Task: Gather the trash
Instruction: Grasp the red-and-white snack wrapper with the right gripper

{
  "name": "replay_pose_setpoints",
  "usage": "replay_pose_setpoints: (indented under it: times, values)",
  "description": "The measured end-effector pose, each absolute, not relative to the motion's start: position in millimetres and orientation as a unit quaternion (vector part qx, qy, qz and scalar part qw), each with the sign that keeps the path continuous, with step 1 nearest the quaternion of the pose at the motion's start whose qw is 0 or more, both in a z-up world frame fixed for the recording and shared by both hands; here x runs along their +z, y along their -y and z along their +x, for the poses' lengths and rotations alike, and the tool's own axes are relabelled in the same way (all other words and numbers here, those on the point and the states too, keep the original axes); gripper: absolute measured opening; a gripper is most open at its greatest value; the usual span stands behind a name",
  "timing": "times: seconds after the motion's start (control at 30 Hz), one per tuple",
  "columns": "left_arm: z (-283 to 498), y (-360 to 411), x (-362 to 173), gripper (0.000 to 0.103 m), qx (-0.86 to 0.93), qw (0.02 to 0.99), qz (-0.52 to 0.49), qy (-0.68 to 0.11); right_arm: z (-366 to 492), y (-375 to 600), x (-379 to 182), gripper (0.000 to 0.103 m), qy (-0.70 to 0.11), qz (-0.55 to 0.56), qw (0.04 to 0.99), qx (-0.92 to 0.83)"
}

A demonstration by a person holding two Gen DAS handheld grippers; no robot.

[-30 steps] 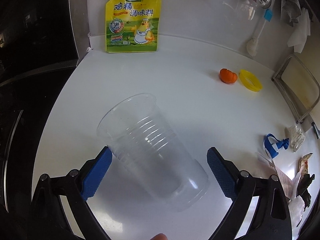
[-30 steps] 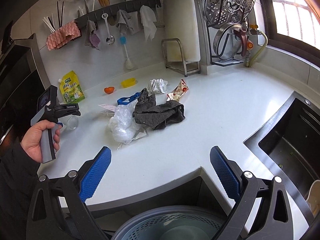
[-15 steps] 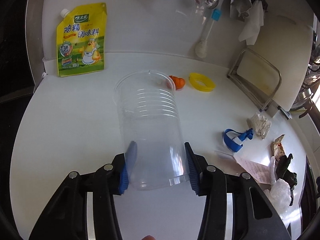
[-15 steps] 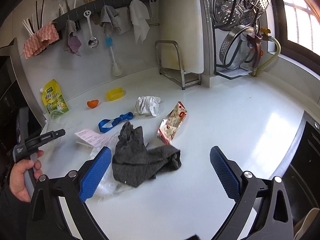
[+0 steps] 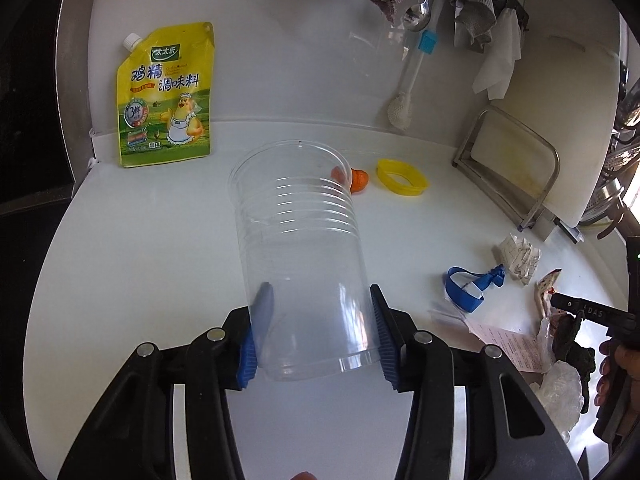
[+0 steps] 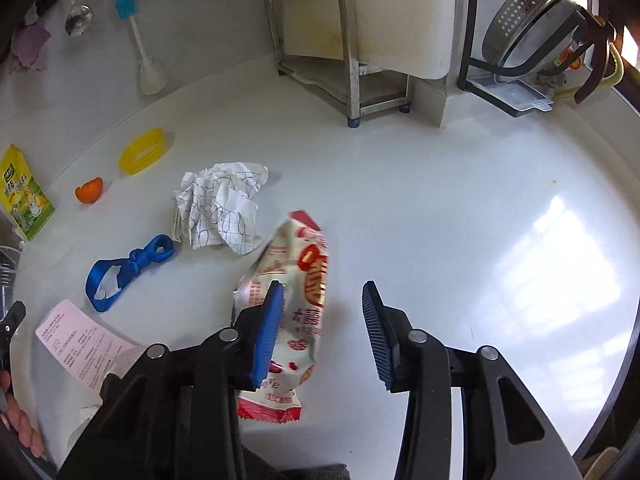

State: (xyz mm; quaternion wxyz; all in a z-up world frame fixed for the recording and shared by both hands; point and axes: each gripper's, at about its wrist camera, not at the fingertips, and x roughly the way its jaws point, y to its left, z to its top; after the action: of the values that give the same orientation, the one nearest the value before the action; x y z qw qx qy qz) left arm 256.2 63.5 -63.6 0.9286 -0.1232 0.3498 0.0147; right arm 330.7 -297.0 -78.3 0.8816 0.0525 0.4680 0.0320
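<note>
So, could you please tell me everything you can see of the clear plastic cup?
The clear plastic cup is thin, see-through and empty, with ridged rings below its rolled rim. It lies tilted, mouth pointing away toward the wall, base toward the camera. The left tool is shut on its lower body, one blue pad on each side. Through its wall the white counter and part of the orange piece show.

A home kitchen — a white counter (image 6: 440, 208) with a seasoning pouch (image 5: 165, 96), hanging ladle (image 5: 420, 12), dish brush (image 6: 140, 48) and a steel colander (image 6: 536, 28) on its rack.
</note>
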Motion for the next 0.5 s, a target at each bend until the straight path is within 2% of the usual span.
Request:
replay_pose_setpoints:
  times: [0.03, 0.07, 0.17, 0.5]
  values:
    - [256, -64, -63, 0.046, 0.014, 0.928, -0.126, -0.351, 330, 296, -79, 0.017, -0.467, 0.055, 0.882, 0.038]
    - [256, -63, -63, 0.046, 0.013, 0.928, -0.125, -0.35, 329, 295, -79, 0.01, -0.465, 0.053, 0.883, 0.042]
    - [255, -62, -61, 0.047, 0.015, 0.93, -0.121, -0.346, 328, 294, -74, 0.003, -0.457, 0.049, 0.887, 0.051]
    - [246, -59, -46, 0.046, 0.0, 0.939, -0.123, -0.32, 280, 313, -10, 0.002, -0.37, 0.089, 0.922, 0.074]
